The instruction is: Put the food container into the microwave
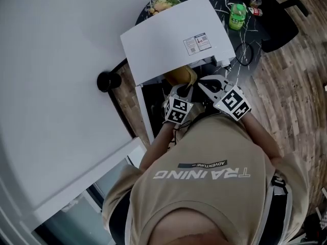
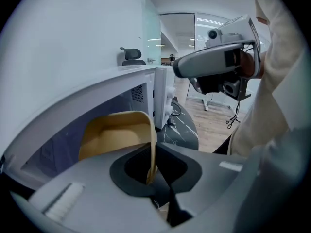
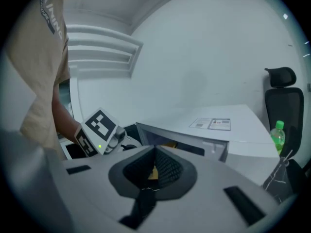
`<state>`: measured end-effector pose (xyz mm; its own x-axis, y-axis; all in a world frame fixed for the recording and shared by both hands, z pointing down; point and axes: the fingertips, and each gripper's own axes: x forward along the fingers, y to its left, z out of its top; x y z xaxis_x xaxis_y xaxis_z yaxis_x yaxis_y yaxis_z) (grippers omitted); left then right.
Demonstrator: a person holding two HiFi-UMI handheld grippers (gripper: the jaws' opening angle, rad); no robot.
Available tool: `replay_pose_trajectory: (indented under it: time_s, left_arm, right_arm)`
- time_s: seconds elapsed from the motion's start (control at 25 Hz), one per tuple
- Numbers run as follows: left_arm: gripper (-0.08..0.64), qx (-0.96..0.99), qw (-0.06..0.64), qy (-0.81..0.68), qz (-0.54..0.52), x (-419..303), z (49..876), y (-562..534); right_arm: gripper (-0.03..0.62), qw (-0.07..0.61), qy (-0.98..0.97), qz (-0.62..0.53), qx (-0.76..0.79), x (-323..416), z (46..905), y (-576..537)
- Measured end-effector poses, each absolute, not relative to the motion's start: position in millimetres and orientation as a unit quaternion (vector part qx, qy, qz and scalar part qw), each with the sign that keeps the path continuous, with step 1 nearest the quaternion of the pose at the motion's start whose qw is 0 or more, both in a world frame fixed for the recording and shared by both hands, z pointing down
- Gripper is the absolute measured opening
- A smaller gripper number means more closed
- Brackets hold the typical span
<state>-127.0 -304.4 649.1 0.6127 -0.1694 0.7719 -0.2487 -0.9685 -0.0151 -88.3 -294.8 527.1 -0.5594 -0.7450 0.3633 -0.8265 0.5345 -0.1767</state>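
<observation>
At microwave point(image 1: 173, 40): container point(image 2: 114, 135) in left tool point(image 2: 151, 173)

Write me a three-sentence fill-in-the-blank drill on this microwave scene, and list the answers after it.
1. The gripper clamped on the rim of the tan food container is the person's ____ one.
2. The white microwave stands with its door ____.
3. The bottle on the dark table beside the microwave is ____ in colour.

Missing words: left; open; green.
</observation>
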Motion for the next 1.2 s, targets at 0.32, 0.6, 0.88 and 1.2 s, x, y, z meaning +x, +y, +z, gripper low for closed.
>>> replay_pose_trajectory:
  time_s: [0.32, 0.6, 0.88, 1.2]
  left_arm:
    - [0.029, 0.877, 0.015, -0.118, 0.465, -121, 672, -328]
    - [0.029, 0.863, -0.032, -0.119, 0.49, -121, 690, -350]
    - [0.029, 0.86, -0.038, -0.127, 0.493, -107, 704, -373]
    - [0.029, 0.855, -0.058, -0.131, 0.498, -97, 712, -393]
  right_arm:
    - [0.011, 0.115, -0.853, 0.171, 0.479, -63, 529, -280]
    - [0.011, 0.109, -0.846, 0.18, 0.49, -55, 539, -274]
    - [0.011, 0.115, -0.845, 0.182, 0.49, -59, 544, -277]
    - [0.011, 0.178, -0.853, 0.144, 0.469, -76, 551, -287]
